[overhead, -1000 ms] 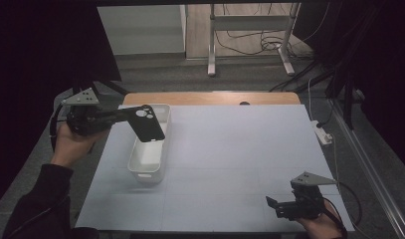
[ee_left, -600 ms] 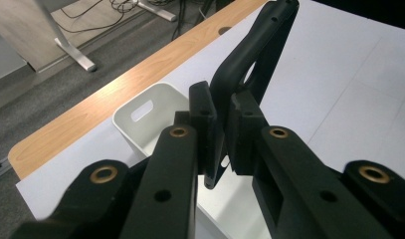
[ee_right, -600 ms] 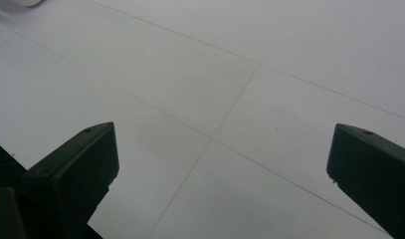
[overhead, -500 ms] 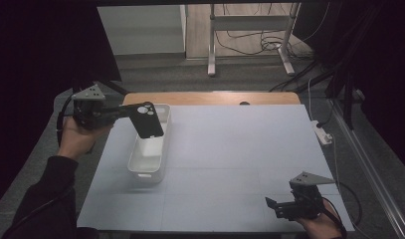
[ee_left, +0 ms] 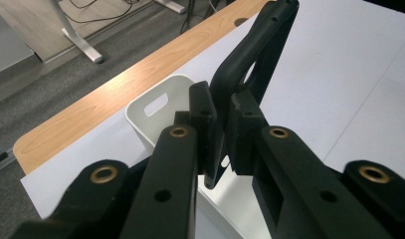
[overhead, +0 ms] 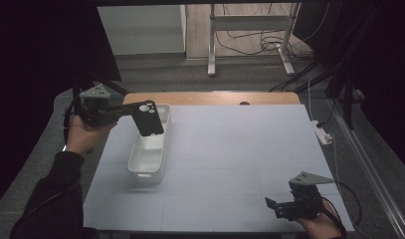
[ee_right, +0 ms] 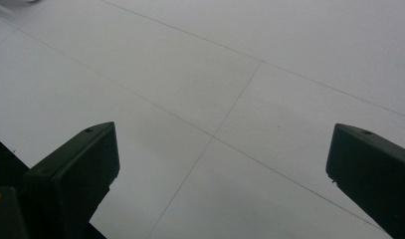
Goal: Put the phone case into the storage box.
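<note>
One phone case (overhead: 147,117) pinched in my left fingers (ee_left: 221,130), hanging upright right above white bin (overhead: 149,155); right fingers (ee_right: 215,164) spread wide, empty, far off.

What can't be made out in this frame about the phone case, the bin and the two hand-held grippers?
- Phone case: in the left gripper view its lower edge sits behind the left hand-held gripper.
- White bin: in the high view the case covers part of its far end; whether anything lies inside cannot be told.
- Right hand-held gripper: in its own view the jaw bases are cut off by the bottom edge.
</note>
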The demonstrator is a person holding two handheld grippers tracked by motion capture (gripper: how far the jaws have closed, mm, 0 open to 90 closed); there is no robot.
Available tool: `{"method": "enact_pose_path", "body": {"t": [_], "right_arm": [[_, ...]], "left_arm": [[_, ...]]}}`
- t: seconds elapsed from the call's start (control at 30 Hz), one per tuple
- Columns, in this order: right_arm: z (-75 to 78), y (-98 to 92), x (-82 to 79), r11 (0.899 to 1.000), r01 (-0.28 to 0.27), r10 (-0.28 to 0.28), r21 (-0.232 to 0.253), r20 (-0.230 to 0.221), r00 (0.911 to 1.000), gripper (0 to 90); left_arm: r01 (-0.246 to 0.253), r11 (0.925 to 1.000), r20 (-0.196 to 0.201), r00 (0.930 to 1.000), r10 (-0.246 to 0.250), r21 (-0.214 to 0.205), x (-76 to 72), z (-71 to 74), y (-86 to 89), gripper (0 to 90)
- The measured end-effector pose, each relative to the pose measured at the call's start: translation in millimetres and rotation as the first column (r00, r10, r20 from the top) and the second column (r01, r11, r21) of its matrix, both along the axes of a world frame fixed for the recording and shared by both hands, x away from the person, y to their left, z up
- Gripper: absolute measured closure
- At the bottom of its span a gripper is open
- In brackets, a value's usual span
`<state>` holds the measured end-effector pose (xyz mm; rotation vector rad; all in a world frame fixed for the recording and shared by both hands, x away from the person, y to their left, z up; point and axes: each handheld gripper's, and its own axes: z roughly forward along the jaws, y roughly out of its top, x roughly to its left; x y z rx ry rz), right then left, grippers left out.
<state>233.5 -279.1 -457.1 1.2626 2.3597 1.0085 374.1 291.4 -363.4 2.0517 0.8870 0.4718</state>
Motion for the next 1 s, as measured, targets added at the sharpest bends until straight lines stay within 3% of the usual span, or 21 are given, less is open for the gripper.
{"method": "enact_pose_path", "body": {"t": [0.63, 1.0], "right_arm": [[-0.4, 0.2, 0.5, 1.0, -0.005, 0.005, 0.0, -0.011, 0.9999, 0.5], [-0.7, 0.2, 1.1, 1.0, -0.013, 0.013, -0.002, -0.015, 0.9998, 0.6]], "left_arm": [[-0.033, 0.9995, -0.006, 0.9994, 0.033, 0.001, 25.1, -18.2, -6.3, 82.4], [-0.043, 0.9987, -0.003, 0.9991, 0.043, 0.028, 42.7, -25.0, -7.6, 82.4]]}}
